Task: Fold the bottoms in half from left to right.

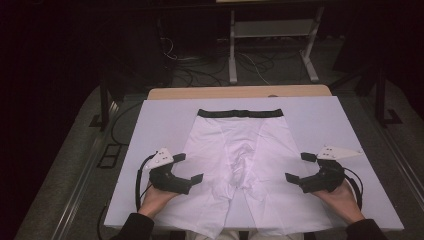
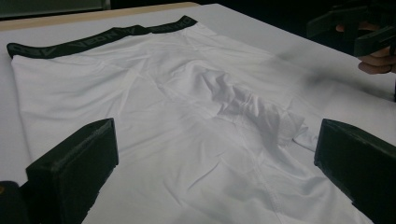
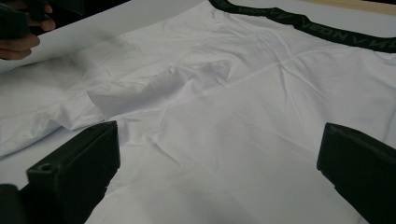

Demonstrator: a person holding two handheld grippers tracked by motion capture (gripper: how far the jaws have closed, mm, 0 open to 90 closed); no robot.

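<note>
High view: white shorts (image 1: 240,165) with a black waistband lie flat on the white table (image 1: 160,120); a dark room, floor cables (image 1: 200,75) and a metal stand (image 1: 272,30) lie beyond. Left tongs (image 1: 191,167) and right tongs (image 1: 297,167) gape apart beside the legs, holding nothing.

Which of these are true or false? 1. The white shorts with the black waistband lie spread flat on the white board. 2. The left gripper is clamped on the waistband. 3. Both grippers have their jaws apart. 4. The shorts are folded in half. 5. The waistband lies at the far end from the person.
1. True: the white shorts lie flat on the white board.
2. False: the left gripper is open beside a leg of the shorts, away from the black waistband.
3. True: the right gripper is open too.
4. False: they lie unfolded, both legs spread.
5. True.
</note>
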